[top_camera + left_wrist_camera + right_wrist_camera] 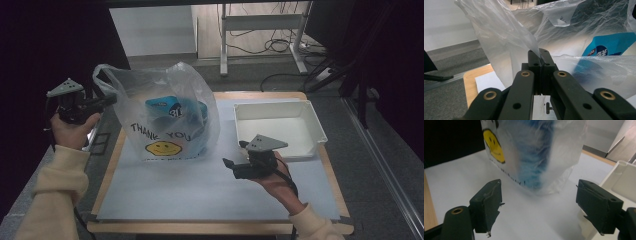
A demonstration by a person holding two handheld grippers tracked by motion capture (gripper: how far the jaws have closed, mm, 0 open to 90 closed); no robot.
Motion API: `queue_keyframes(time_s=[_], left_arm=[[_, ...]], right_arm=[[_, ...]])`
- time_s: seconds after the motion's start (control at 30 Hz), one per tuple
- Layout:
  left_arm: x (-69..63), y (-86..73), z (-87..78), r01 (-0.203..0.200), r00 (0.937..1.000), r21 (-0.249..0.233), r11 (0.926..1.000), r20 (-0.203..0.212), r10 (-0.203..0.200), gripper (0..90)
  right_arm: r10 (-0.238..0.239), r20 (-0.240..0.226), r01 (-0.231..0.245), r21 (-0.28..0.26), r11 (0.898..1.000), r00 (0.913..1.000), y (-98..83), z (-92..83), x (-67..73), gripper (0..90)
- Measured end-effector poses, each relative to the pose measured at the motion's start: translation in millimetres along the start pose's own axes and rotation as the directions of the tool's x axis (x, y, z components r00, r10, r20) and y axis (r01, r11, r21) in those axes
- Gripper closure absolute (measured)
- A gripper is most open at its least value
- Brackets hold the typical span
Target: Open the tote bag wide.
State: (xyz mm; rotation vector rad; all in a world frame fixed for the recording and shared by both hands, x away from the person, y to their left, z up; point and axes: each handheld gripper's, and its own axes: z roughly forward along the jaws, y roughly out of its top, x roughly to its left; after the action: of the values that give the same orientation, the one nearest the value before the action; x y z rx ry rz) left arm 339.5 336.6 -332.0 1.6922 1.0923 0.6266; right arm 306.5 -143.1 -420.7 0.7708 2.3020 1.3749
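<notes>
Left hand-held gripper [540, 58] clamped on one plastic bag [160, 107], right hand-held gripper [537, 202] wide apart, one white tray [312, 122] nearby.

A clear plastic bag [165, 117] printed with a yellow smiley and "THANK YOU" stands upright just left of the white tray [280, 127], not touching it. A blue packet [172, 111] sits inside the bag.

You can't read the blue pack [172, 111] inside the bag [160, 100]: the film veils its print, and the bag's small lettering under the smiley is too small to make out. In the right gripper view the bag's top is cut off and the pack is a blue blur. Your left fingers [534, 62] hide the pinched film.
</notes>
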Motion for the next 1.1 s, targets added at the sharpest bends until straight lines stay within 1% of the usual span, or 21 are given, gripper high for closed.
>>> queue_keyframes(time_s=[0.1, 0.2, 0.23, 0.4, 0.43, 0.53, 0.8, 0.87, 0.9, 0.97, 1.1], left_arm=[[-0.3, 0.3, -0.3, -0.001, 1.0000, -0.001, 1.0000, 0.000, 0.001, 90.0], [-0.1, 0.5, -1.0, 0.000, 1.0000, -0.003, 1.0000, -0.001, 0.000, 90.0], [-0.1, 0.7, -1.2, 0.000, 1.0000, -0.004, 1.0000, -0.001, 0.000, 90.0], [-0.7, 1.3, -1.9, 0.000, 1.0000, -0.006, 1.0000, -0.004, 0.000, 90.0], [-0.8, 1.3, -1.7, -0.001, 1.0000, -0.007, 1.0000, -0.004, 0.001, 90.0], [-1.1, 1.4, -1.4, -0.001, 1.0000, -0.004, 1.0000, -0.005, 0.001, 90.0], [-3.6, 2.5, 0.5, -0.006, 1.0000, -0.006, 1.0000, -0.002, 0.006, 90.0], [-4.9, 2.8, 0.9, -0.008, 1.0000, -0.005, 1.0000, -0.002, 0.008, 90.0], [-5.3, 2.9, 1.1, -0.009, 1.0000, -0.005, 0.9999, -0.001, 0.009, 90.0], [-6.0, 3.0, 1.3, -0.010, 0.9999, -0.005, 0.9999, -0.001, 0.010, 90.0], [-6.6, 3.3, 1.3, -0.010, 0.9999, -0.004, 0.9999, -0.002, 0.010, 89.9]], right_arm=[[0.009, -0.004, -0.009, -0.018, 1.000, 1.0000, 12.5, 2.6, -3.3, 21.8], [0.013, -0.005, -0.013, -0.025, 1.000, 0.9999, 17.3, 3.6, -4.5, 22.3], [0.008, -0.002, -0.008, -0.028, 1.000, 1.0000, 20.7, 4.4, -5.7, 22.3], [0.012, -0.006, -0.013, -0.054, 0.998, 0.9999, 34.2, 5.4, -9.8, 22.7], [0.016, -0.005, -0.016, -0.065, 0.998, 0.9999, 38.6, 5.5, -11.0, 22.7], [0.025, -0.013, -0.026, -0.075, 0.997, 0.9996, 45.4, 5.5, -12.4, 22.9], [0.005, -0.010, -0.006, -0.097, 0.995, 0.9999, 61.7, 5.9, -11.6, 24.3], [0.010, -0.015, -0.012, -0.103, 0.995, 0.9998, 65.0, 5.5, -11.6, 24.9], [0.007, -0.019, -0.009, -0.111, 0.994, 0.9998, 68.8, 5.0, -11.4, 25.3], [0.006, -0.020, -0.008, -0.112, 0.994, 0.9998, 70.4, 4.7, -11.0, 25.6], [-0.012, -0.030, 0.008, -0.122, 0.992, 0.9995, 83.5, 5.2, -7.8, 26.6]])
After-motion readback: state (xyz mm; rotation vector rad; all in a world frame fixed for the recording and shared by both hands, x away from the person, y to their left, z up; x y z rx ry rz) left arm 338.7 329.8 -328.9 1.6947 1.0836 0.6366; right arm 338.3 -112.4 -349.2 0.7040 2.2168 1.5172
